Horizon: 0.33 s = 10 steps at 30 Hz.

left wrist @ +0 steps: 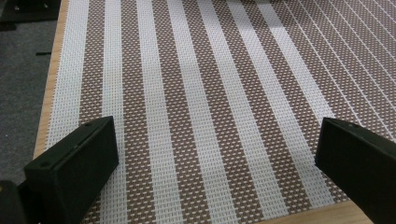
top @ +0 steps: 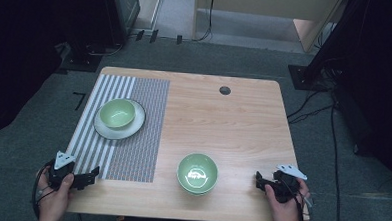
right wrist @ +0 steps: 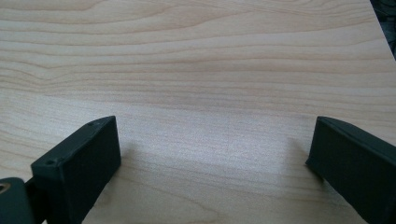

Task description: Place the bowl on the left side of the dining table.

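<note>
While you held both grippers at the near edge, your left gripper (left wrist: pixel 217 154) sat over the striped placemat (left wrist: pixel 201 93), jaws wide and empty — your right gripper (right wrist: pixel 215 154) over bare wooden table (right wrist: pixel 196 56), jaws equally wide. Nearest it stood the green bowl (top: pixel 197 173), apart; another green bowl (top: pixel 117 112) sat on a grey plate (top: pixel 133 128). No writing was readable.

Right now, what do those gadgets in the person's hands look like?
Each hand grips a black handheld tool. The left tongs and right tongs end in two flat, blocky black jaws. A pale grey three-cornered plate tops each, and a dark cable trails from it. No sleeves show.
</note>
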Motion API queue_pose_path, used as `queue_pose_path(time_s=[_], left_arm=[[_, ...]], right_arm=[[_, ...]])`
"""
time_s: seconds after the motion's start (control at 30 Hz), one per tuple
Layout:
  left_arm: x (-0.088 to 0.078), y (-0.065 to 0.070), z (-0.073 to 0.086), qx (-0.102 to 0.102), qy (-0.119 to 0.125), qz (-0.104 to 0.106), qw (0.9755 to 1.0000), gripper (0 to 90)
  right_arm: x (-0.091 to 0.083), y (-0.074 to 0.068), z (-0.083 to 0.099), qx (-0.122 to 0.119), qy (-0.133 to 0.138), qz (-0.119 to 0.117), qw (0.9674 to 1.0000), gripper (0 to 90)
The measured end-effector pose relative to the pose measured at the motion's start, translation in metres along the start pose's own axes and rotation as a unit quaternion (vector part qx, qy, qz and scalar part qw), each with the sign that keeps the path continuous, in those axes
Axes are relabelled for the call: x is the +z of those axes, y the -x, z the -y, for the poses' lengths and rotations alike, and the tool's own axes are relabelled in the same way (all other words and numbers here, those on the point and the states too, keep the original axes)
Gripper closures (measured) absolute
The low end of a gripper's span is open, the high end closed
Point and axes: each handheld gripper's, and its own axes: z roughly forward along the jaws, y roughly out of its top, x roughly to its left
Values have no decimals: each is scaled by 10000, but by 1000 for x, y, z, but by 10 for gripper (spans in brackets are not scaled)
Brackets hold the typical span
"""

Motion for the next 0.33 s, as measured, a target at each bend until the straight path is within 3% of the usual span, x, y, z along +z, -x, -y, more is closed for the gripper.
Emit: queue_pose_path(time_s=[0.23, 0.33], left_arm=[[1, 2, 0, 63, -39, -74, 9999, 0], [1, 3, -4, -180, -68, -87, 9998, 0]], right_arm=[[0, 0, 0, 5, -2, 3, 10000, 19], [0, 0, 0, -1, 0, 0, 10000, 19]])
